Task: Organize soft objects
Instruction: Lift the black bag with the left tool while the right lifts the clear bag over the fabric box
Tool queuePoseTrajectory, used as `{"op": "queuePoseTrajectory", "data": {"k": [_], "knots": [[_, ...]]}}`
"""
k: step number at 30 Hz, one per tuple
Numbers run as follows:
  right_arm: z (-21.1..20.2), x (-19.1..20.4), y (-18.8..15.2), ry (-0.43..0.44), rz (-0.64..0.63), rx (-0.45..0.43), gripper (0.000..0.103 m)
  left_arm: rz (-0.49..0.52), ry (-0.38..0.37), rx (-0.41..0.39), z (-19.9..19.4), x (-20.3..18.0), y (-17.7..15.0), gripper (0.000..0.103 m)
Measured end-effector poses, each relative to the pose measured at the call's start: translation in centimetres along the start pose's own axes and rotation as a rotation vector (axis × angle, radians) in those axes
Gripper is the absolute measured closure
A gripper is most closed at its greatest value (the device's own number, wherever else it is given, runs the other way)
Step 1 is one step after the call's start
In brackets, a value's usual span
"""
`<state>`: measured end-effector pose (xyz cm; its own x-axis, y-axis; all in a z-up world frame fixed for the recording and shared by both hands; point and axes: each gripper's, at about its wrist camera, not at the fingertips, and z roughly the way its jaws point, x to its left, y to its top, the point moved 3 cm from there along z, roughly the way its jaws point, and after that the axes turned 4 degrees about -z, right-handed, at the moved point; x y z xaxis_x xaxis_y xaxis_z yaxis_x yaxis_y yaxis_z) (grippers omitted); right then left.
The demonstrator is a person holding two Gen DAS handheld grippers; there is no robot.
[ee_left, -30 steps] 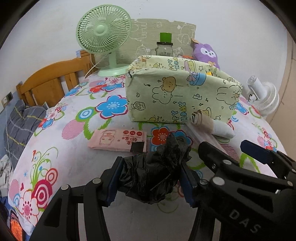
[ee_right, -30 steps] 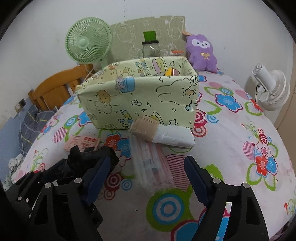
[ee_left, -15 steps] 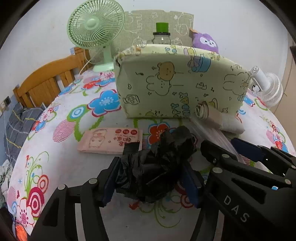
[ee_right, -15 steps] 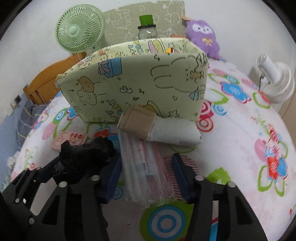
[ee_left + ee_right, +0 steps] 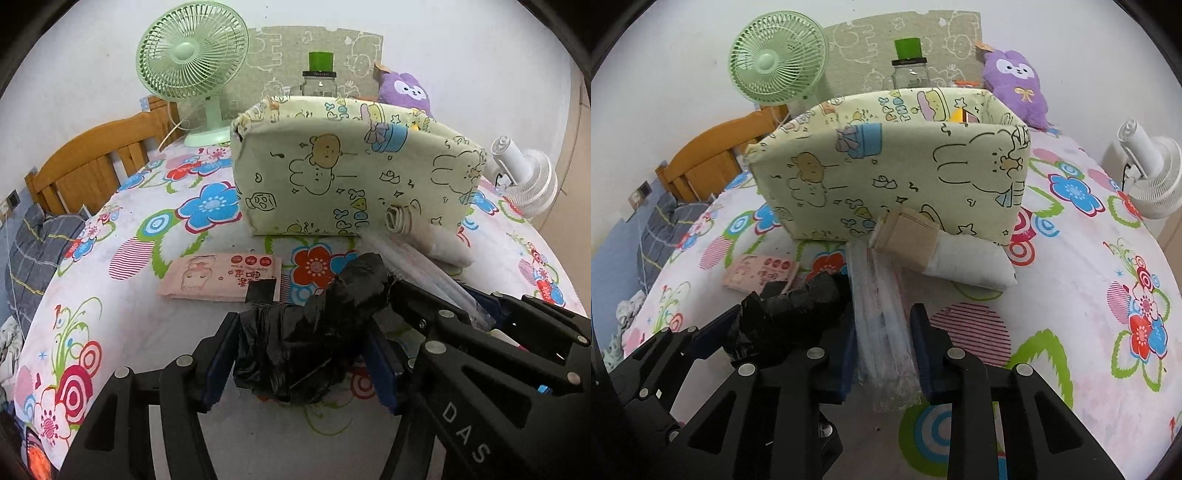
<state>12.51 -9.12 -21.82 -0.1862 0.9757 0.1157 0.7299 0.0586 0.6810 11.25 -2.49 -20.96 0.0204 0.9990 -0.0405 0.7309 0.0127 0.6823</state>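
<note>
My left gripper (image 5: 301,354) is shut on a crumpled black plastic bag (image 5: 314,332), held low over the flowered tablecloth (image 5: 110,295). My right gripper (image 5: 884,343) is shut on a clear plastic packet (image 5: 882,325) that lies on the cloth; the black bag (image 5: 790,310) shows at its left. Behind stands a pale green cartoon-print fabric box (image 5: 894,173), open on top, also in the left wrist view (image 5: 351,177). A rolled beige-and-white cloth (image 5: 942,251) leans against its front. A pink tissue pack (image 5: 221,277) lies left of the bag.
A green desk fan (image 5: 192,62), a glass jar with green lid (image 5: 910,62) and a purple plush toy (image 5: 1015,81) stand behind the box. A white fan (image 5: 1148,166) sits at the right edge. A wooden bed frame (image 5: 92,158) is at the left.
My right gripper has closed from wide open onto the clear packet. Both grippers moved nearer the fabric box. The left gripper still holds the black bag.
</note>
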Motion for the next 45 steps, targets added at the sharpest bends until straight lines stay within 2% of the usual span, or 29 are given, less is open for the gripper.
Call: {"op": "queuePoseTrajectory", "data": {"k": [17, 45], "knots": [[-4.8, 1.0, 0.5, -0.007, -0.016, -0.089, 0.073, 0.004, -0.013, -0.087, -4.5, -0.3, 0.7, 0.037], [-13.3, -0.4, 3.8, -0.072, -0.003, -0.247, 0.073, 0.059, -0.061, -0.221, -11.4, -3.6, 4.9, 0.037]]}}
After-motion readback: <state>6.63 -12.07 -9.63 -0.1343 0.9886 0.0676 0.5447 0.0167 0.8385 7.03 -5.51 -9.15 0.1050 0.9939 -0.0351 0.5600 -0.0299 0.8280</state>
